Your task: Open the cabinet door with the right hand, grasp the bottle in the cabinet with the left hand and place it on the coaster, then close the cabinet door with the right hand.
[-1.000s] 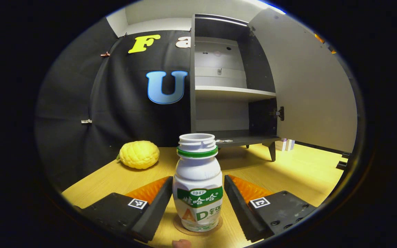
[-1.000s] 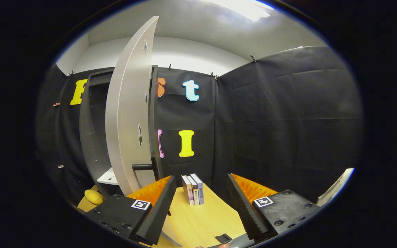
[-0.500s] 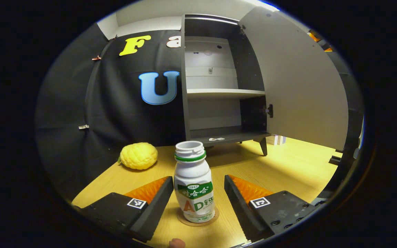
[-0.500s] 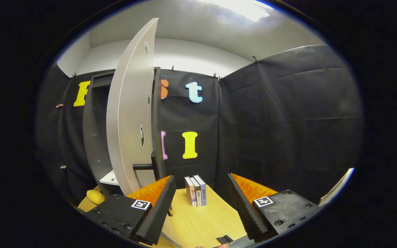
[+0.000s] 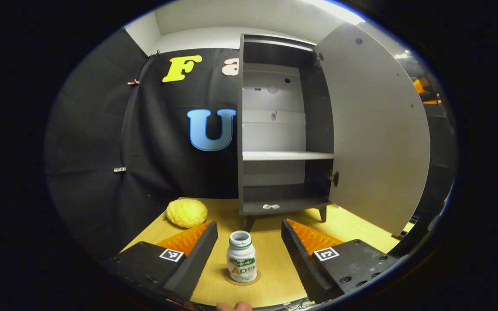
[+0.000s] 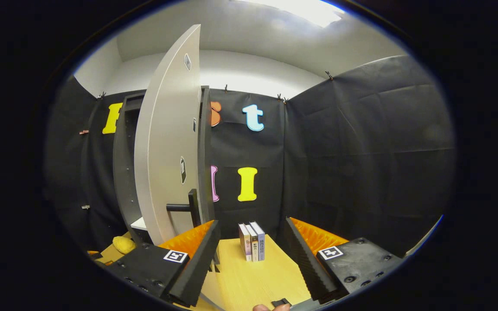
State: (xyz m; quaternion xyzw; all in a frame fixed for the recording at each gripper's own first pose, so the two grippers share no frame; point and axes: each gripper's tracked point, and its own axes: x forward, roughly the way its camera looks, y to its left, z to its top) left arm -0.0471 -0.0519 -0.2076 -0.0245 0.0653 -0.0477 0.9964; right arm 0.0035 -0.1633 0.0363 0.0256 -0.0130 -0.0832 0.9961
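Observation:
In the left gripper view a small white bottle point(image 5: 241, 257) with a green label and no cap stands upright on a round brown coaster point(image 5: 243, 280) on the wooden table. My left gripper point(image 5: 249, 255) is open; the bottle stands between and beyond its fingers, touching neither. Behind it the dark cabinet point(image 5: 283, 129) stands open, its grey door point(image 5: 374, 134) swung out to the right. In the right gripper view the door point(image 6: 167, 147) stands edge-on at the left, its dark handle point(image 6: 186, 207) just above my open right gripper point(image 6: 251, 255), which holds nothing.
A bumpy yellow fruit point(image 5: 186, 212) lies on the table left of the cabinet. Small pale bits point(image 5: 270, 206) lie on the cabinet's bottom shelf. Three books point(image 6: 252, 241) stand upright on the table past the right gripper. A fingertip point(image 5: 234, 306) shows at the bottom edge.
The left gripper has drawn back and up from the bottle, which stays on the coaster and now looks much smaller. The right gripper has shifted slightly; the door handle sits a little higher in its view.

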